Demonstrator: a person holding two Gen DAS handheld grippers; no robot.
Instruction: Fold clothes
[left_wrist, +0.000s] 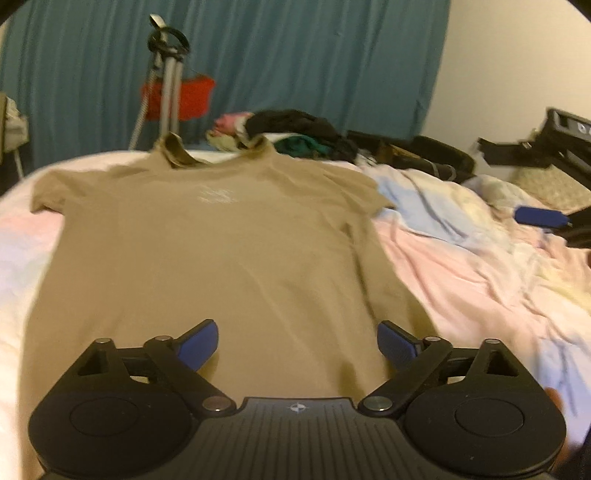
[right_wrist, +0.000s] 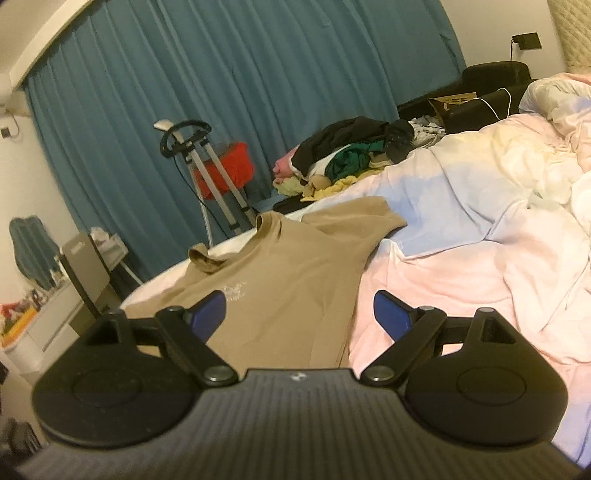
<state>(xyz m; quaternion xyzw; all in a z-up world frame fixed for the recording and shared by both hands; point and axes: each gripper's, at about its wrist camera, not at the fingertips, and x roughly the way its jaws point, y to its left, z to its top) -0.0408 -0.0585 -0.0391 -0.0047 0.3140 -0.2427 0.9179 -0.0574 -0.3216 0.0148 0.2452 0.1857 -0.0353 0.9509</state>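
Tan t-shirt (left_wrist: 221, 251) lies spread flat on the bed (left_wrist: 461, 280), straight ahead of your left claw (left_wrist: 297, 345), collar at the far end; nothing folded yet, so you look to be at the first grab. Next move calls for pinching an edge or sleeve. Both claws hover low, spread, holding nothing; right claw (right_wrist: 299, 314) straddles the shirt's right edge. Clothes pile (right_wrist: 351, 147) well beyond.

My bed (left_wrist: 22, 236) wears a rumpled pastel duvet (right_wrist: 480, 258). My tan T-shirt (left_wrist: 221, 258) lies flat along its left edge, collar toward the far edge. A heap of dark and coloured clothes (right_wrist: 351, 147) sits at that far edge, beyond the collar.
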